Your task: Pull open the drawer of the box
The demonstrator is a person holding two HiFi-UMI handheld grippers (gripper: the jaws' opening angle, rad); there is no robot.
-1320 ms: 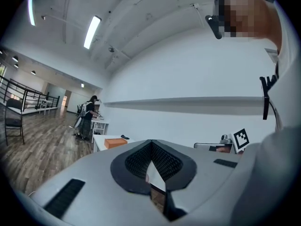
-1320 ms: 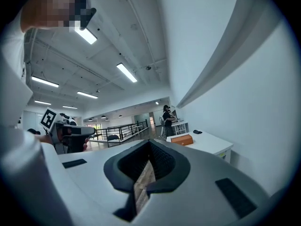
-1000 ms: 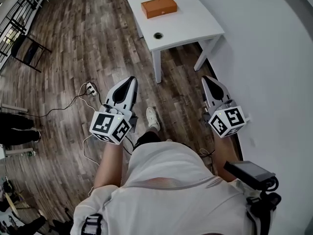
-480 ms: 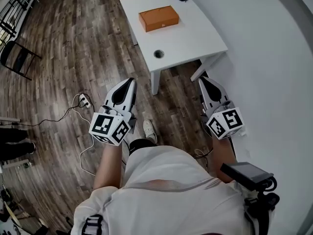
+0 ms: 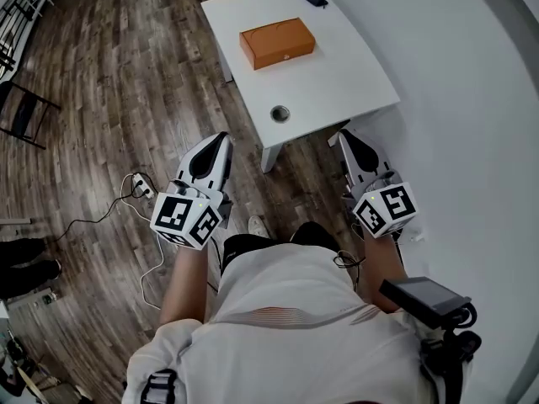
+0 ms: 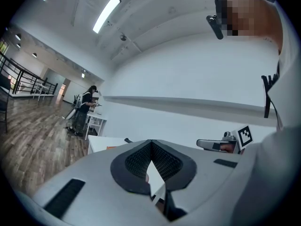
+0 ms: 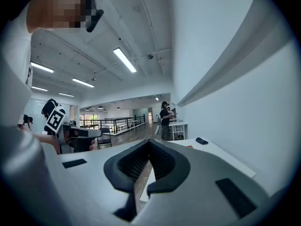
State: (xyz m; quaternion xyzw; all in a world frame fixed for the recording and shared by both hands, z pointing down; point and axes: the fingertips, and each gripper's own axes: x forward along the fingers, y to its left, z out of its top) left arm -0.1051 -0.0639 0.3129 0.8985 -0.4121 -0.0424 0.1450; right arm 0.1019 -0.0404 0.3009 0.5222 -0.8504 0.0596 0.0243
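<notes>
Both jaw pairs pressed together, empty; left gripper (image 5: 222, 138) and right gripper (image 5: 344, 135) hover off the near edge of the table (image 5: 341, 78). The box (image 5: 277, 42) sits toward the table's far end, well apart. Risk: unbraced, the box probably slides with the pull; drawer front can't be made out.

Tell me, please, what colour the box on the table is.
Orange box, best in head view.

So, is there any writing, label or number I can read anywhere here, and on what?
No words or numbers can be read in any view.
Marker cubes: black-and-white square patterns only, no letters.
Orange box: any print is too small to read.
</notes>
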